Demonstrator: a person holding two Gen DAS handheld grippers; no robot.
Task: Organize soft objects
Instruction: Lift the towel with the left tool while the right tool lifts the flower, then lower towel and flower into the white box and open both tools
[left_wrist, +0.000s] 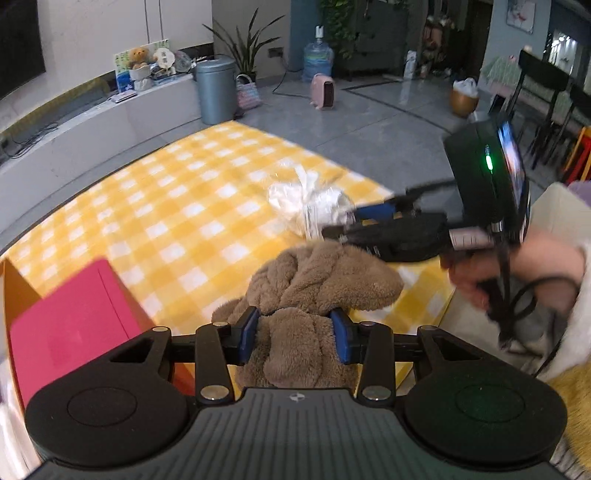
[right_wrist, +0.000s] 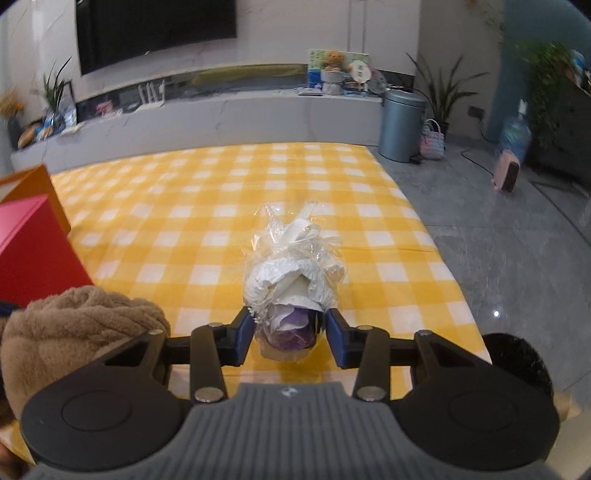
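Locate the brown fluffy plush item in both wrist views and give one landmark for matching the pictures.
Left wrist view: the brown plush sits low centre, clamped by the left hand-held gripper.
Right wrist view: it fills the lower left edge, beside the red box.
Shared landmark: the grey bin beyond the yellow checked blanket.

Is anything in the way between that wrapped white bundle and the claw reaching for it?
Nothing visible blocks it. The right gripper already has the clear-plastic-wrapped white and purple bundle between its blue fingers, on the yellow checked cloth. The fluffy brown plush sits off to the left.
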